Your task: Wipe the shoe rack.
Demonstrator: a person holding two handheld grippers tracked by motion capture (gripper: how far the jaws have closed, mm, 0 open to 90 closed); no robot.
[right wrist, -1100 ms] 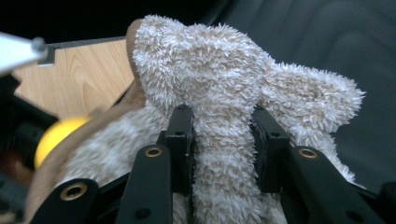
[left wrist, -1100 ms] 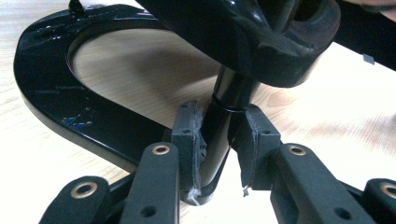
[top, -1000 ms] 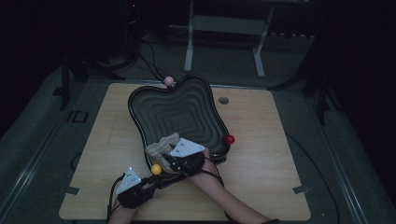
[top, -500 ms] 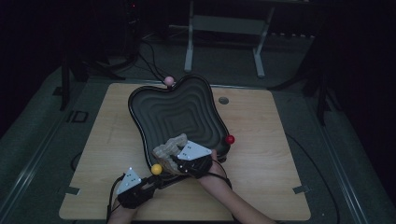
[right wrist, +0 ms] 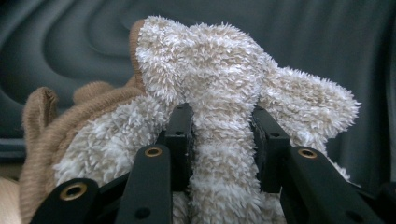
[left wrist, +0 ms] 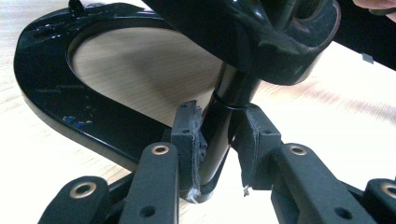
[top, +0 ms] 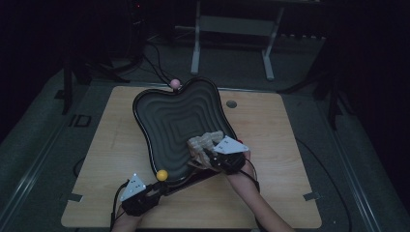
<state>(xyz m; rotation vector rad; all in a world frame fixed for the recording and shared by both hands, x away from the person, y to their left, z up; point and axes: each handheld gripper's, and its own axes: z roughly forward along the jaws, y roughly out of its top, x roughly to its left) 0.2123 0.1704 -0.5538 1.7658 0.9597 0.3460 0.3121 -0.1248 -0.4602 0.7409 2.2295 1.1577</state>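
Observation:
A black tray (top: 164, 116) with wavy ridges stands tilted on the wooden table (top: 285, 145). My right gripper (top: 212, 155) reaches over its near right rim, shut on a fuzzy beige cloth (top: 205, 142) that lies on the ridges. In the right gripper view the jaws (right wrist: 223, 135) pinch a fold of the cloth (right wrist: 210, 60) against the tray's surface (right wrist: 327, 42). My left gripper (top: 162, 186) sits at the tray's near edge, below a yellow ball (top: 162, 175). In the left gripper view it (left wrist: 219, 140) is shut on the tray's black stem (left wrist: 231, 93), above a black ring base (left wrist: 46, 93).
A pink ball (top: 175, 83) sits at the tray's far rim. A grey round plug (top: 231, 104) is set in the table to the right of the tray. A metal frame (top: 196, 48) and cables stand on the dark floor behind the table.
My right gripper has slid to the right along the tray's near side, taking the cloth with it. The left gripper and the tray have stayed where they were.

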